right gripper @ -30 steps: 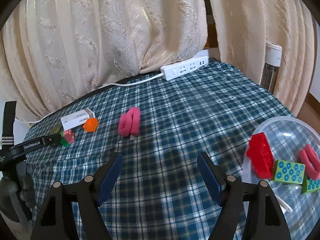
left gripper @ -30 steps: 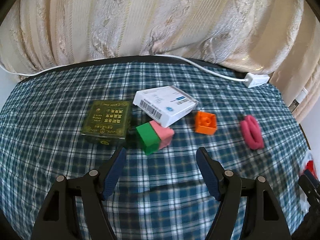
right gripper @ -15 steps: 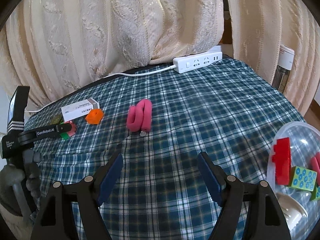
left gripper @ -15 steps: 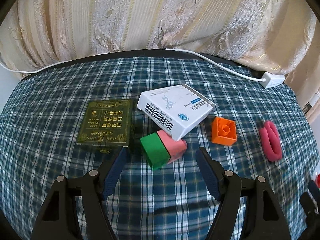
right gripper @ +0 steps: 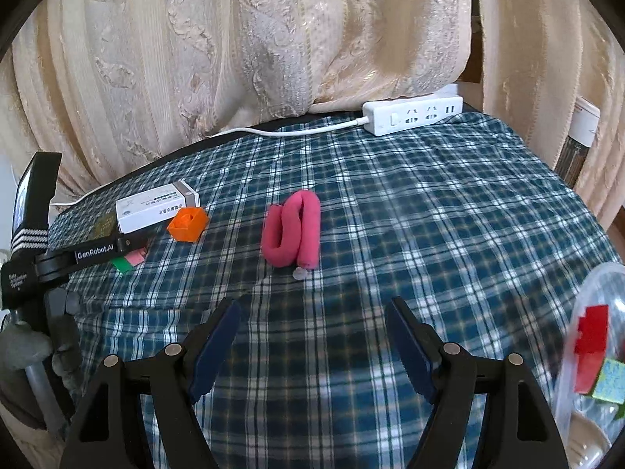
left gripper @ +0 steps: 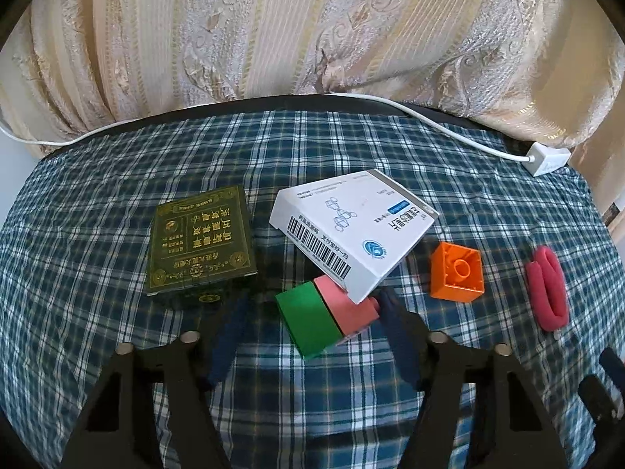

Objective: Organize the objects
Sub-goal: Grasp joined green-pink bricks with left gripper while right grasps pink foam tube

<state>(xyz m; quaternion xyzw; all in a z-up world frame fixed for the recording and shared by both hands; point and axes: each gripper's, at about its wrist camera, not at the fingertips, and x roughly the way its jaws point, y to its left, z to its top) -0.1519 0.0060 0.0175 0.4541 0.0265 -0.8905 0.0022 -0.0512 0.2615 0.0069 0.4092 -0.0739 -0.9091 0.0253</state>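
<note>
A green-and-pink block [left gripper: 326,318] lies on the plaid cloth, partly under a tilted white box [left gripper: 351,230]. My left gripper [left gripper: 312,312] is open with its fingers on either side of the block. A dark green box [left gripper: 199,244] lies to its left, an orange brick [left gripper: 457,271] and a pink foam roll [left gripper: 547,293] to its right. My right gripper [right gripper: 312,312] is open and empty, a little short of the pink foam roll [right gripper: 293,228]. The orange brick [right gripper: 188,224] and the white box [right gripper: 156,205] show at the left of the right wrist view.
A clear tub [right gripper: 586,351] with red, green and pink pieces sits at the right edge. A white power strip [right gripper: 412,115] and its cable [left gripper: 429,125] lie along the table's far edge, in front of cream curtains. The left gripper's body [right gripper: 58,262] shows at the left.
My left gripper has moved forward until its fingers flank the green-and-pink block. My right gripper has swung left, away from the tub and towards the pink roll.
</note>
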